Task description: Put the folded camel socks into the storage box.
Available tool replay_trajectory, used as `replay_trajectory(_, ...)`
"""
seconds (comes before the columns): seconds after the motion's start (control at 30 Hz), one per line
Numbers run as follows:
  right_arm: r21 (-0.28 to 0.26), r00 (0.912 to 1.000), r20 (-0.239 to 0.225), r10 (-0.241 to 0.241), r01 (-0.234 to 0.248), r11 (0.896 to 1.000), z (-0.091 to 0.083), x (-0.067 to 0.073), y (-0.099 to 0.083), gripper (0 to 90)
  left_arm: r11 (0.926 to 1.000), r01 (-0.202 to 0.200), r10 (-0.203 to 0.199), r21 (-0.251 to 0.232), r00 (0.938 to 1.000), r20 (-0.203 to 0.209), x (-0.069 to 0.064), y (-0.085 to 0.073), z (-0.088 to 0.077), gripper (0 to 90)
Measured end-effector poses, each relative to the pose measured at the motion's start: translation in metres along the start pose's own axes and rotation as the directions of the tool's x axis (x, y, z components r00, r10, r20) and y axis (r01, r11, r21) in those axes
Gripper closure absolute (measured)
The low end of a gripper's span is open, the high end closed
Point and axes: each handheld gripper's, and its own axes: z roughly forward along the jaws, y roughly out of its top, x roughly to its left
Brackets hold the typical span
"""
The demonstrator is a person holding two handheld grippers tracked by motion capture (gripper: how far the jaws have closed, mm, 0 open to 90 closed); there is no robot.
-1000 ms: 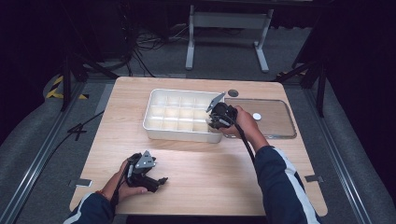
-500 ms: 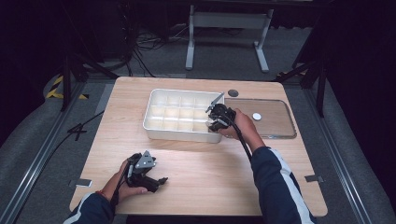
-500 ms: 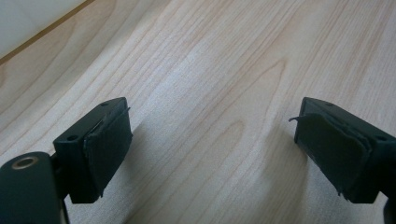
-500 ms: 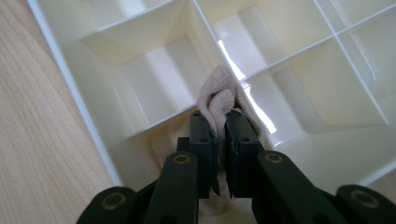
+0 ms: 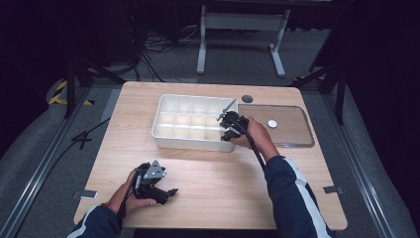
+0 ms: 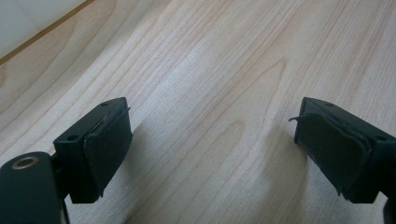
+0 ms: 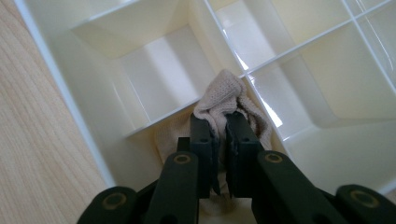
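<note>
My right gripper (image 5: 227, 125) now sits a little lower and nearer the front right corner of the white divided tray (image 5: 163, 130) than a second ago, when it hung higher over the tray's right edge. Its fingers (image 7: 204, 140) dip into a corner compartment, clamped on a bunched beige cloth (image 7: 223, 95). My right forearm has swung slightly inward toward the tray.

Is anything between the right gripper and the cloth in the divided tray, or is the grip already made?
Nothing stands between them. The right gripper is shut on the beige cloth, pinching a fold of it low in a corner compartment of the white tray, beside the tray's dividers.
</note>
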Motion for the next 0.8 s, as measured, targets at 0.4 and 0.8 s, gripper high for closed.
replay_trajectory(0.4,-0.06,0.9995,0.01,-0.032,0.032,0.998,-0.007,0.0,-0.005,79.7,1.0,0.001,-0.001,0.0,1.0,0.001,0.0,0.0,0.0,11.2)
replay_trajectory(0.8,-0.133,0.9992,0.023,-0.033,0.035,0.99,-0.022,0.003,-0.012,75.2,1.0,0.003,-0.003,-0.002,1.0,0.001,0.0,0.0,0.0,11.2)
